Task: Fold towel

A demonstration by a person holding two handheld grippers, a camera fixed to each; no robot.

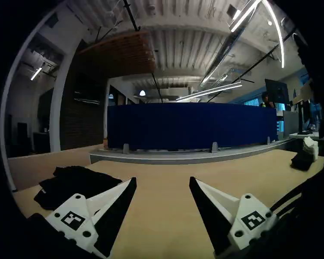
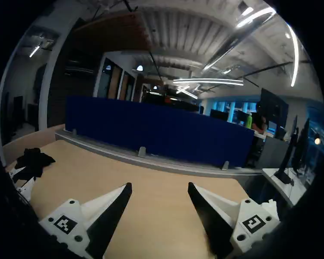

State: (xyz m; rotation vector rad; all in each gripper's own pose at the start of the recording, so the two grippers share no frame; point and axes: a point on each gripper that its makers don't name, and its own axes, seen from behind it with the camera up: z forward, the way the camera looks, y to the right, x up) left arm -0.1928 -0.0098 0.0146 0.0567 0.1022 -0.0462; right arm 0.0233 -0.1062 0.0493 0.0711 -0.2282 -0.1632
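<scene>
The towel is a black cloth, not folded at all, lying in a loose, crumpled heap with soft humps, creases and uneven edges spilling outwards. In the left gripper view it rests on the pale wooden table, low on the left and close to the table's left-hand edge. In the right gripper view a similar dark, bunched-up heap lies far off to the left on the tabletop, too dark for its folds or texture to be made out.
</scene>
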